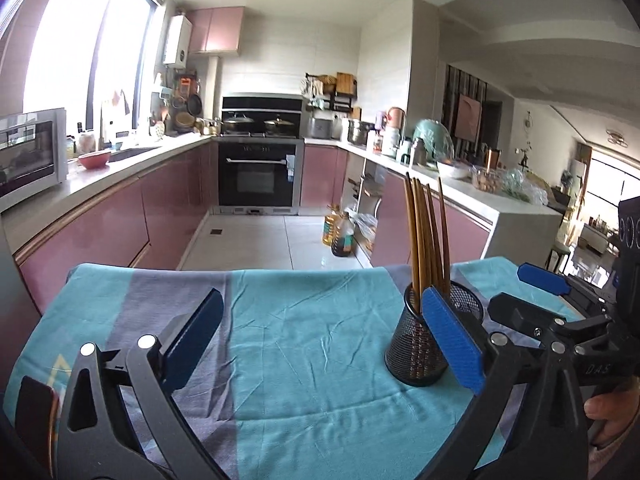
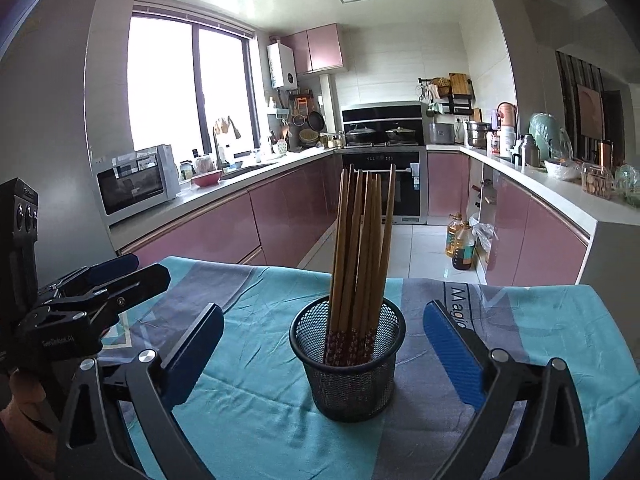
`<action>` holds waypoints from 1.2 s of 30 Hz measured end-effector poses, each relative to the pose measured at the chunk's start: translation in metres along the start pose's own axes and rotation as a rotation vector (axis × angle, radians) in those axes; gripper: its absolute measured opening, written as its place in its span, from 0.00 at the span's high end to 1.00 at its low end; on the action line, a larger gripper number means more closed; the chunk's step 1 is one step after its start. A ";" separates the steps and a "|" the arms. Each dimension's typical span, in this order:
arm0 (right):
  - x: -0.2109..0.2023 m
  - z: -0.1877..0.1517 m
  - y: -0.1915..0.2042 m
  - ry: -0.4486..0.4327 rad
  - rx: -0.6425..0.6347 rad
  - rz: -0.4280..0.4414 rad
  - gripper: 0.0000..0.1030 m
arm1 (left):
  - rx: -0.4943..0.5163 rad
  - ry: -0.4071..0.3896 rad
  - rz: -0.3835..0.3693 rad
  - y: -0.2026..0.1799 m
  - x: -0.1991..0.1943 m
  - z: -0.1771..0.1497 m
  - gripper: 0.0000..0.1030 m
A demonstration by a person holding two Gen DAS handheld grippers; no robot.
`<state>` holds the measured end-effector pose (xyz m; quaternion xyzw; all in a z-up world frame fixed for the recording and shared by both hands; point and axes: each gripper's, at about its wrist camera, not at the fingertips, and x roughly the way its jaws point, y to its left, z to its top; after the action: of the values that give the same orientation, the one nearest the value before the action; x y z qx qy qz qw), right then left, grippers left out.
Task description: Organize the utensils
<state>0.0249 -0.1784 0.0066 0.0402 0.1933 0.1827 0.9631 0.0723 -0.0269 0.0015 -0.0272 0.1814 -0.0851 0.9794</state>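
A black mesh cup (image 2: 348, 364) stands upright on the teal and grey tablecloth (image 2: 248, 408). Several brown chopsticks (image 2: 360, 248) stand in it, patterned ends down. My right gripper (image 2: 320, 320) is open and empty, its blue pads either side of the cup and a little nearer to me, not touching it. In the left wrist view the cup (image 1: 424, 344) is at the right, partly behind my right pad. My left gripper (image 1: 320, 312) is open and empty over bare cloth (image 1: 300, 360), left of the cup. The right gripper (image 1: 532, 280) shows at the right edge there.
The table's far edge (image 1: 224, 270) drops to a tiled kitchen floor. Pink cabinets and counters run along both sides, with an oven (image 1: 260, 176) at the back. Oil bottles (image 2: 460, 240) stand on the floor. A microwave (image 2: 136, 184) sits on the left counter.
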 end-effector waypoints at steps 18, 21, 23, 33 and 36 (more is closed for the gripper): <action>-0.035 -0.005 0.033 -0.168 -0.062 -0.138 0.06 | -0.012 -0.151 0.077 0.007 -0.066 -0.002 0.05; -0.035 -0.007 0.036 -0.174 -0.070 -0.148 0.06 | -0.023 -0.156 0.081 0.007 -0.068 -0.003 0.05; -0.036 -0.010 0.037 -0.179 -0.069 -0.159 0.06 | -0.026 -0.162 0.087 0.007 -0.070 -0.004 0.05; -0.044 -0.009 0.035 -0.221 -0.049 -0.175 0.06 | 0.006 -0.168 0.121 -0.001 -0.072 -0.011 0.05; -0.043 -0.010 0.036 -0.216 -0.054 -0.178 0.06 | 0.005 -0.166 0.121 -0.001 -0.073 -0.011 0.05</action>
<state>-0.0282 -0.1606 0.0180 0.0165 0.0863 0.0964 0.9915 0.0010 -0.0151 0.0173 -0.0206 0.1007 -0.0237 0.9944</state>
